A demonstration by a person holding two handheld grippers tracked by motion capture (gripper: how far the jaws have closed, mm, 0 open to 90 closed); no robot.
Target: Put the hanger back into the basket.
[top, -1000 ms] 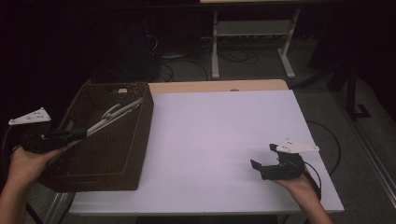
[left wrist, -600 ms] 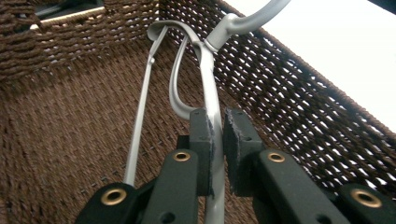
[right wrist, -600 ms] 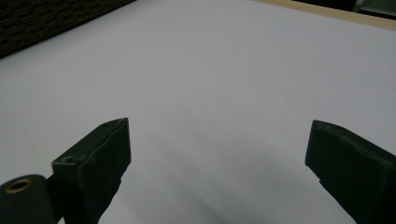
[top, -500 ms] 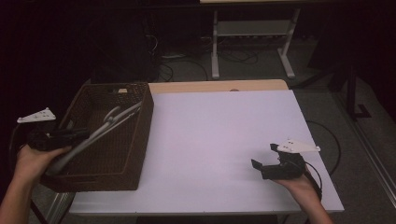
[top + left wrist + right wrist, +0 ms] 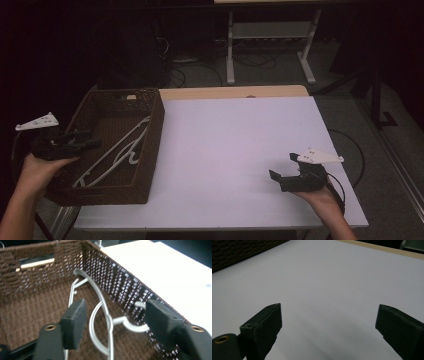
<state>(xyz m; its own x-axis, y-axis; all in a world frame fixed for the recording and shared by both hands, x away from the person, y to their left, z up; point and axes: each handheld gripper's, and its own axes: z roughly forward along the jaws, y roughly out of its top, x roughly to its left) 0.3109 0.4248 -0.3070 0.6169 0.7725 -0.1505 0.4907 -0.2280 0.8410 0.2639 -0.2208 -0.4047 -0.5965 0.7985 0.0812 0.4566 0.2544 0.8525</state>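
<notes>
We found the white surface (image 5: 235, 150) filling the middle of the high view, bare across its middle, with the brown wicker basket (image 5: 152, 145) standing at its left edge. That basket was where the change lay. A second before, the white wire hanger (image 5: 117, 152) was raised on a slant above the basket's rim, pinched in the left tool (image 5: 90, 145). Now it lay down inside the basket, running from the lower left of the basket floor toward its upper right corner. In the left gripper view the hanger (image 5: 100, 315) rested on the woven floor against the right wall (image 5: 120, 287), its hook curling just before the right jaw.

The left tool (image 5: 112, 322) had just been opening its jaws. They stood apart with the hanger's wire seen between them but lower down, and neither pad pressed on it, so we judged the hanger released. The tool hung over the basket's left rim in the high view.

That, in our judgement, closed the placing step: the hanger was in the basket and only the left hand's withdrawal remained.

The right tool (image 5: 285, 172) sat at the lower right of the high view, low over the surface. Its jaws stood wide apart in the right gripper view (image 5: 329, 322), nothing between them but bare white surface (image 5: 332, 277).
</notes>
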